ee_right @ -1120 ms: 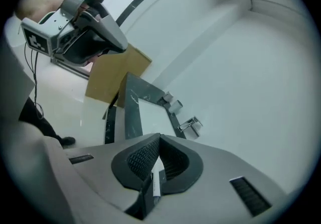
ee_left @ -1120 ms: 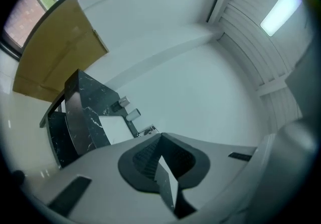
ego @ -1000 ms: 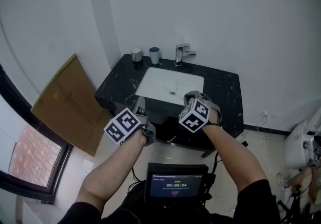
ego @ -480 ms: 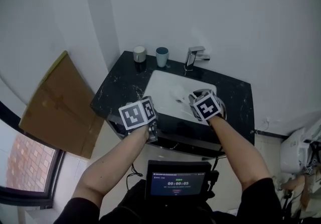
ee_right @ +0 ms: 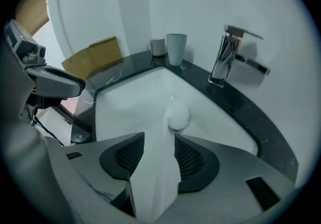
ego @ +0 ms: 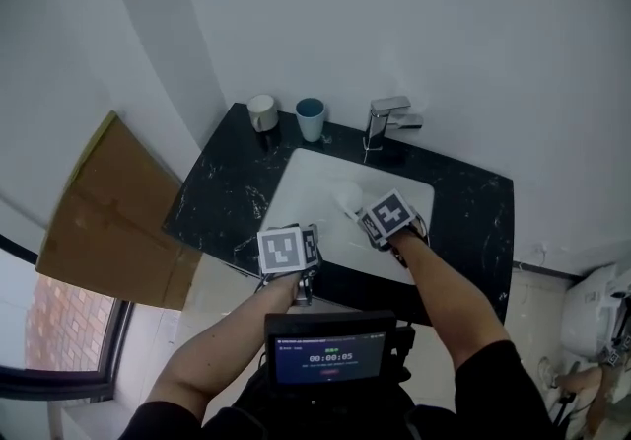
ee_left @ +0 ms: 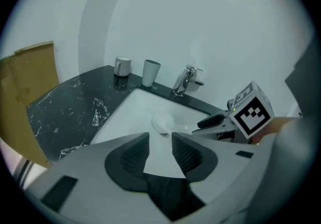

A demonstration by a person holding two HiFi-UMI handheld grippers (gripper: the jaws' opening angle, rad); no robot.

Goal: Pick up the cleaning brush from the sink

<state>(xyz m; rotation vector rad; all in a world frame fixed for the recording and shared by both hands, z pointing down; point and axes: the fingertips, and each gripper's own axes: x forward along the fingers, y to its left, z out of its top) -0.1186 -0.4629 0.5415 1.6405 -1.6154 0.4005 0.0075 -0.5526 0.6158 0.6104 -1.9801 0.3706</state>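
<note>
White round-headed cleaning brush (ee_right: pixel 176 114) in sink (ego: pixel 304 189) | left hand-held gripper (ee_left: pixel 160 140), right hand-held gripper (ee_right: pixel 159 142): jaws opening, nothing between

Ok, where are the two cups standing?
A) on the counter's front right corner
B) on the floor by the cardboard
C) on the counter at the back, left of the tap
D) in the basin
C: the white cup and the blue cup stand side by side on the counter at the back, left of the tap.
</note>
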